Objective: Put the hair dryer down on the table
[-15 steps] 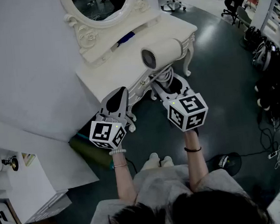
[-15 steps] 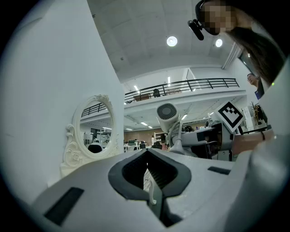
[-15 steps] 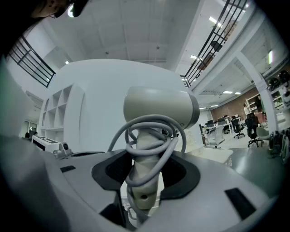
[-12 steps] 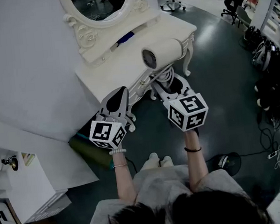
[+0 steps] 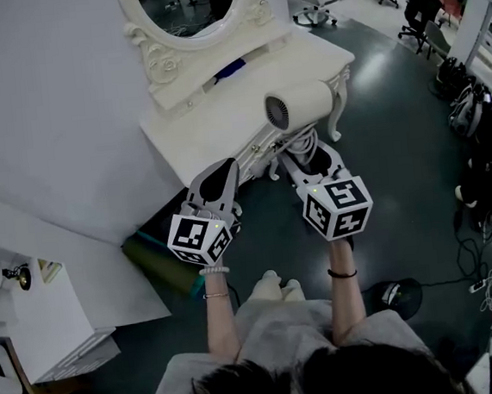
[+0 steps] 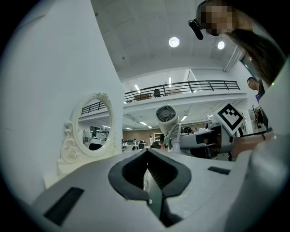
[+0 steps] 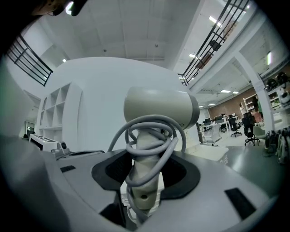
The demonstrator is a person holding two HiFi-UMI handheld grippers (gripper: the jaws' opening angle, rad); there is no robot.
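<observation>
A cream hair dryer [image 5: 302, 104] with its grey cord wound round the handle hangs over the front right part of the white dressing table [image 5: 209, 126]. My right gripper [image 5: 303, 145] is shut on the dryer's handle from below. In the right gripper view the handle and cord [image 7: 144, 167] stand upright between the jaws of the right gripper [image 7: 144, 186], with the dryer's barrel [image 7: 161, 106] above. My left gripper [image 5: 220, 175] is just off the table's front edge, shut with nothing in it. In the left gripper view the left gripper [image 6: 147, 176] points past the dryer [image 6: 166, 115].
An oval mirror [image 5: 193, 2] in a carved frame stands at the back of the table, with a blue item [image 5: 229, 66] on the ledge below it. A green box [image 5: 161, 260] lies on the floor under the table's left. Office chairs [image 5: 413, 2] and cables [image 5: 488, 281] are on the right.
The whole head view has shifted a little, and both grippers now sit slightly lower and further right in it. The dryer stays gripped over the table's front part.
</observation>
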